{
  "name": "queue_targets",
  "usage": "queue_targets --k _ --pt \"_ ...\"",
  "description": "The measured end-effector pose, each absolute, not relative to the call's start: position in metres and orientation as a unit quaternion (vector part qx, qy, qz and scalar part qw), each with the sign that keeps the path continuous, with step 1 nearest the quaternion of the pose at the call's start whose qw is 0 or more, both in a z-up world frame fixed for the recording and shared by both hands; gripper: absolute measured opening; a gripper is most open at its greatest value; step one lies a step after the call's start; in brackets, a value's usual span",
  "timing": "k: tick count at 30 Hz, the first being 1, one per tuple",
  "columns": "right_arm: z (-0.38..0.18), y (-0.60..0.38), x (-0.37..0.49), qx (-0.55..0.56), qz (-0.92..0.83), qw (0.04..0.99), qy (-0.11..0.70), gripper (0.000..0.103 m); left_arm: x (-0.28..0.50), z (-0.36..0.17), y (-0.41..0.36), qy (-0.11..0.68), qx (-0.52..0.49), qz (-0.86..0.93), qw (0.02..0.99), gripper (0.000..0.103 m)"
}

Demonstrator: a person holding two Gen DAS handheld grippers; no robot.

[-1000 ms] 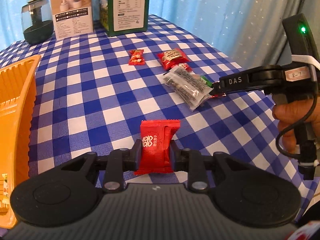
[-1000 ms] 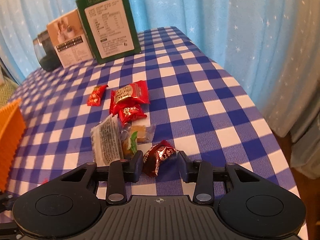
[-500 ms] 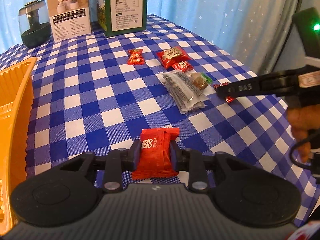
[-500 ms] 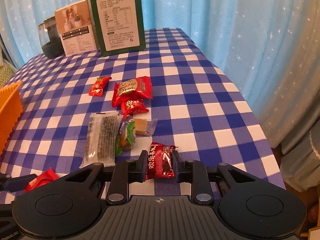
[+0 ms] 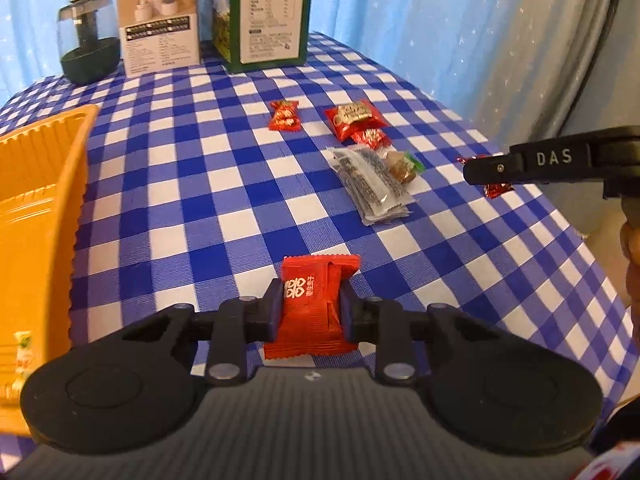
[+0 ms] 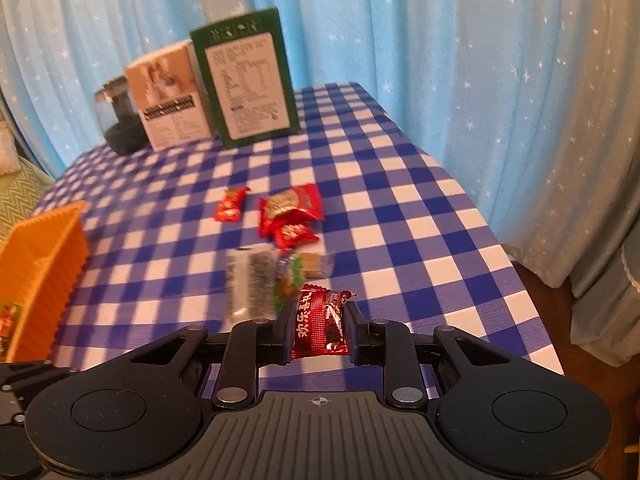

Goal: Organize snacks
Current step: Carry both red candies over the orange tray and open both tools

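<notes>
— Lifted off the checked tablecloth (image 6: 400, 208) since a second ago: the right gripper (image 6: 318, 330), jaws just closed, clamps a dark red candy (image 6: 320, 326).

— Left gripper (image 5: 310, 312)?

— Clamped on a bright red packet (image 5: 312, 308), near the orange tray (image 5: 44, 184).

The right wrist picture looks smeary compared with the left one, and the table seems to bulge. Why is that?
Right wrist view: motion blur smears the clear-wrapped dark snack bar and the green printed box, while the right hand-held gripper and its dark red foil candy stay crisp. Left wrist view: sharp throughout. Both views: the fisheye lens bends the blue-and-white checked tablecloth.
</notes>
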State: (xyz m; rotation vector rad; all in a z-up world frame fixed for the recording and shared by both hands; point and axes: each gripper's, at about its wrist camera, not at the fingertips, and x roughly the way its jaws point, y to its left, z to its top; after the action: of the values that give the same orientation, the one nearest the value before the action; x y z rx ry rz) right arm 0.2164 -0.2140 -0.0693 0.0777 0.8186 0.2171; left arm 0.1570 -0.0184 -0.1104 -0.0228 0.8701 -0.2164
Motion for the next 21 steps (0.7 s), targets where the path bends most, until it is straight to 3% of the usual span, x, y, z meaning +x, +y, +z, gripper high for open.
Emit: queue_targets --k 21 --pt "-0.004 -0.138 0.119 0.038 0.193 0.909 0.369 0.025 0.069 -0.018 0.064 0.367 -0.067 -0.021 0.928 0.025"
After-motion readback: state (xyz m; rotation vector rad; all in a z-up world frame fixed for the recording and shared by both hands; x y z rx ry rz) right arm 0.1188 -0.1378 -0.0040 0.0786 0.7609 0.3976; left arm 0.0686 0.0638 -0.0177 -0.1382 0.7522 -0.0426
